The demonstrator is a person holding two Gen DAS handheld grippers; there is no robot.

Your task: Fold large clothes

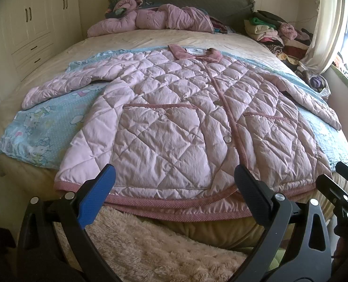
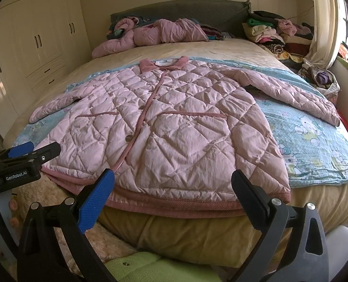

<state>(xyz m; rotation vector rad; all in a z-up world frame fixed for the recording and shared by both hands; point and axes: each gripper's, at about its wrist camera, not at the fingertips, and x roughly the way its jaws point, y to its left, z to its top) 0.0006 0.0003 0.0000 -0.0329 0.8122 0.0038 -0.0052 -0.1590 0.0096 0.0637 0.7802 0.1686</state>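
A large pink quilted jacket point(image 1: 174, 108) lies flat and buttoned on the bed, collar far, hem at the near edge, both sleeves spread out. It also shows in the right wrist view point(image 2: 174, 122). My left gripper point(image 1: 174, 176) is open and empty, hovering just before the hem. My right gripper point(image 2: 172, 181) is open and empty, also just before the hem. The right gripper shows at the right edge of the left wrist view point(image 1: 341, 188). The left gripper shows at the left edge of the right wrist view point(image 2: 30, 155).
A blue cartoon-print sheet point(image 2: 315, 141) lies under the jacket on the bed point(image 1: 150, 37). A crumpled pink garment point(image 1: 150, 18) lies by the headboard. Stacked clothes point(image 1: 275, 35) sit at the far right. Wardrobes point(image 2: 33, 42) stand left. A fluffy blanket point(image 1: 150, 242) hangs below the hem.
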